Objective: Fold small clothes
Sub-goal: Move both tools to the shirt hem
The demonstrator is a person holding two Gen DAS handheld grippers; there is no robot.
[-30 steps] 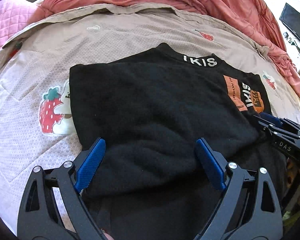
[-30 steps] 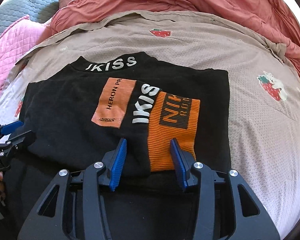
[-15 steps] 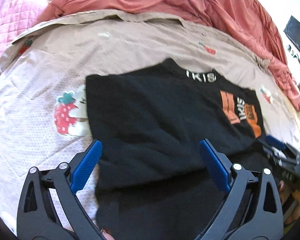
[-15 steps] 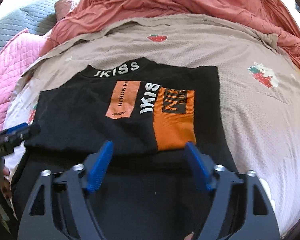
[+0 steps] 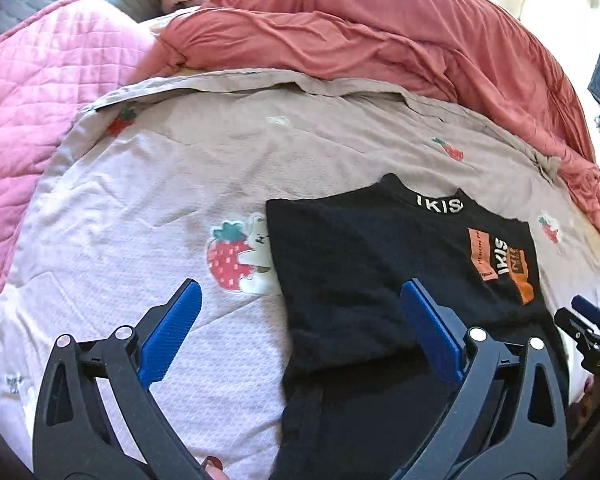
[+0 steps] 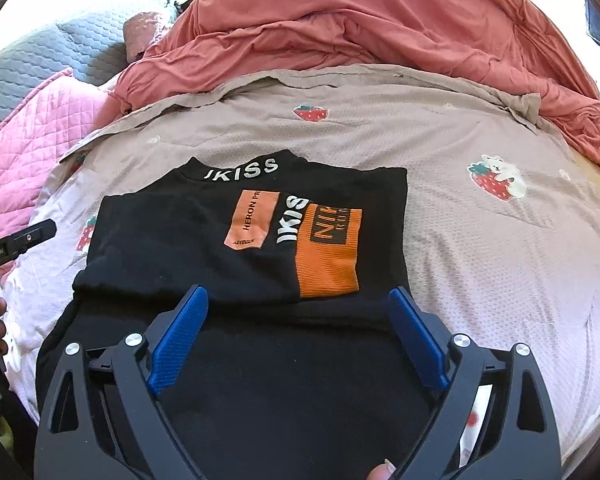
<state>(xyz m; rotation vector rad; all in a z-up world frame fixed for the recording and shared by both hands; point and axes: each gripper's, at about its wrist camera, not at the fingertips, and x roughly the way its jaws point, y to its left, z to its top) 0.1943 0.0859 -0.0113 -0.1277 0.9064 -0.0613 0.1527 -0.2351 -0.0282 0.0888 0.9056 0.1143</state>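
Both grippers — left gripper (image 5: 300,320) and right gripper (image 6: 298,330) — hang released, the right's jaws just widened, nothing between; next, pinch the black sweatshirt's (image 6: 204,256) near hem evenly.

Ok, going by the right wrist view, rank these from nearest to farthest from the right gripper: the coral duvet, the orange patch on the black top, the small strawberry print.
From the right gripper:
1. Orange patch on the black top, just ahead, slightly right.
2. Small strawberry print, farther up on the beige sheet.
3. Coral duvet, bunched at the far end.
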